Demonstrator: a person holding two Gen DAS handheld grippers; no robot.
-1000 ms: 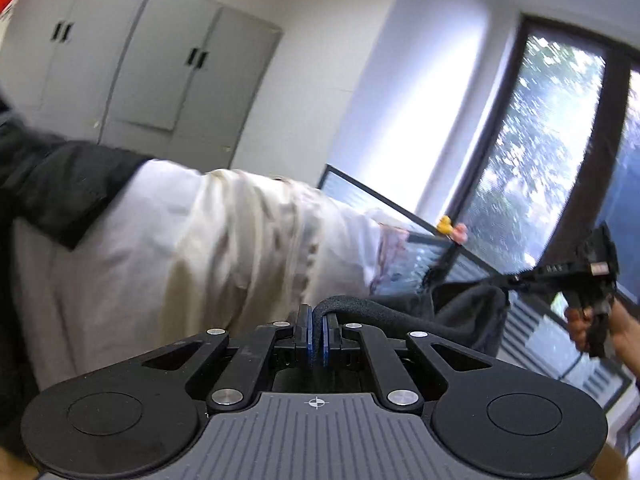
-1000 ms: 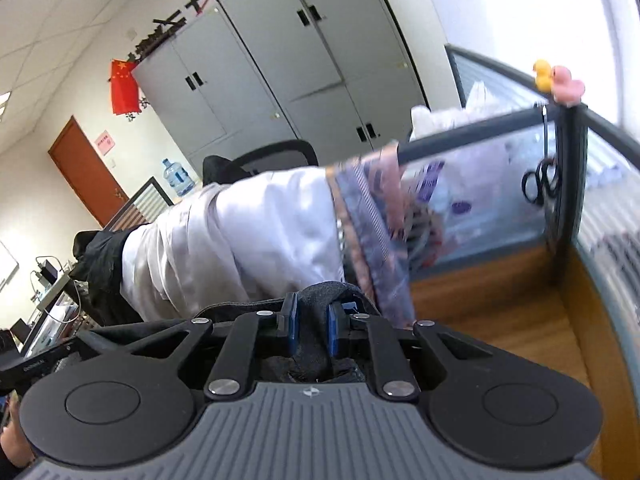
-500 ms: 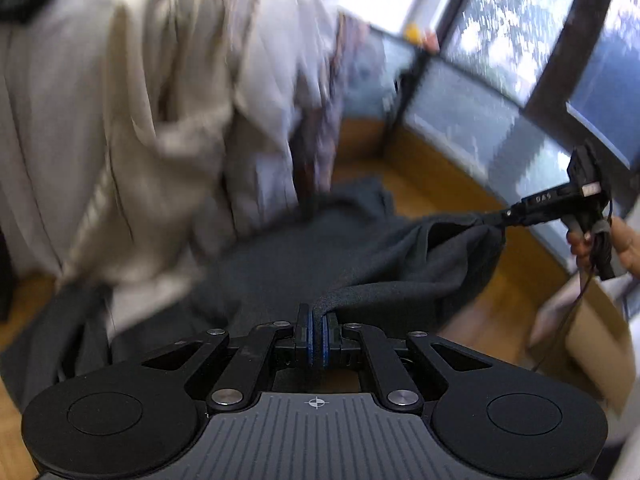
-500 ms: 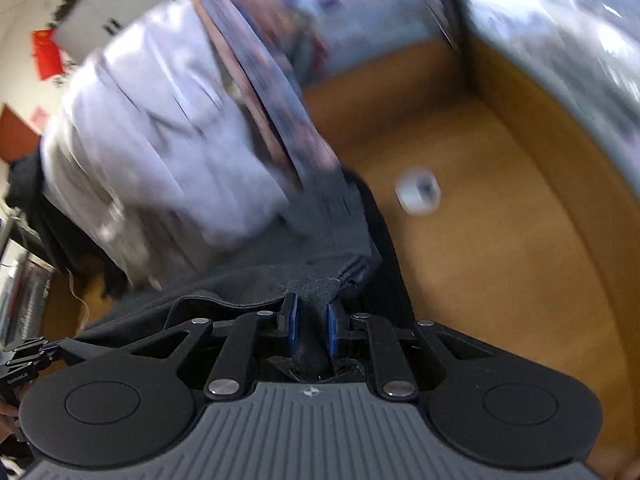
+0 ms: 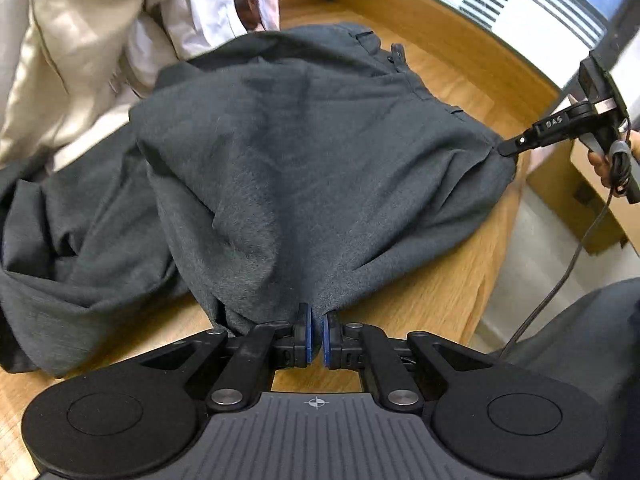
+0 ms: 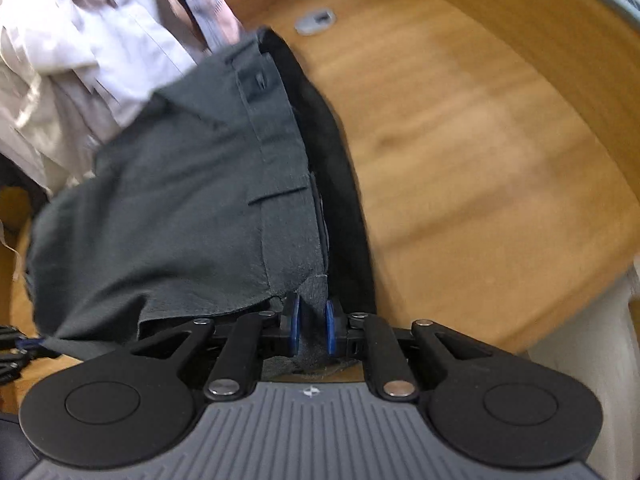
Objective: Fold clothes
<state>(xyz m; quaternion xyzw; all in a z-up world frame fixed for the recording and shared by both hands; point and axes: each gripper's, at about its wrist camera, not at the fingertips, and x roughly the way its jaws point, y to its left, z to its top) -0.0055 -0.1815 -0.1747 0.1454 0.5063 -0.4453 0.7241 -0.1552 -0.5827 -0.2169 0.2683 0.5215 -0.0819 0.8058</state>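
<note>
Lying spread over the near part of the wooden desk (image 5: 440, 292): dark grey trousers (image 5: 304, 152), waistband toward the right, legs bunching at the left; being pinched at the near edge by the left gripper (image 5: 316, 334), blue pads almost touching around the cloth; being clamped at the waistband corner by the right gripper (image 6: 312, 328), narrowly closed on a thicker fold; heaping at the far left, touching the trousers, pale garments (image 5: 80, 40).
</note>
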